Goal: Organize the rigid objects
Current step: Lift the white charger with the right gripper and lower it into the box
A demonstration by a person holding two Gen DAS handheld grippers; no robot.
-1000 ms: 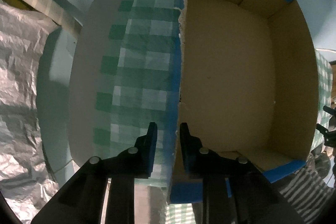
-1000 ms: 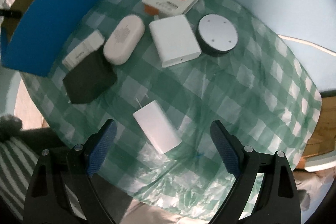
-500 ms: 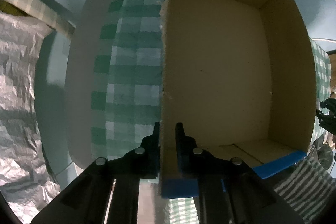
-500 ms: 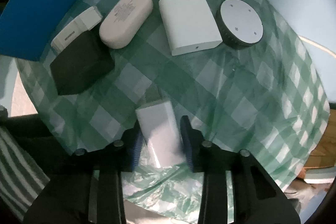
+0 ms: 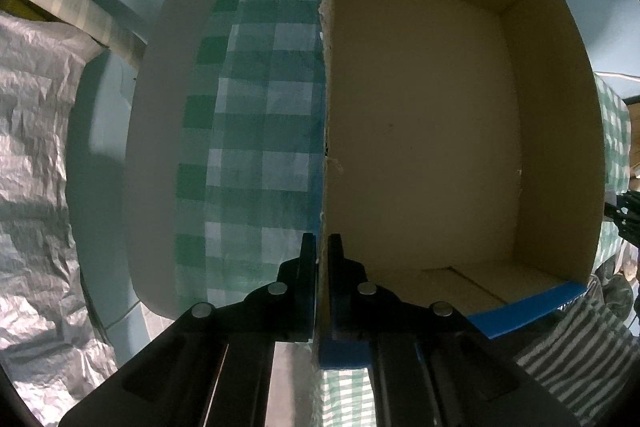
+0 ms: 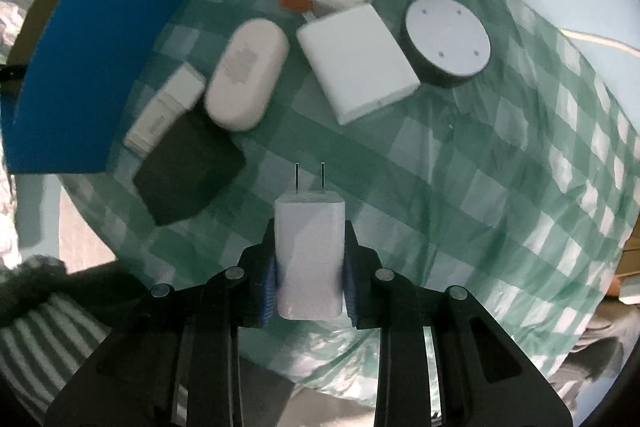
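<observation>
The right gripper [image 6: 309, 267] has its fingers clamped on the smooth white plastic two-prong charger block [image 6: 309, 254], lifted above the bench's near edge. The left gripper [image 5: 322, 259] pinches the frayed wall of the empty brown cardboard box [image 5: 420, 131]. Next, likely: carry the charger into the box.

A green checked cloth [image 6: 500, 163] (crinkled) carries a cardboard box [image 5: 440, 131] and small devices.
</observation>
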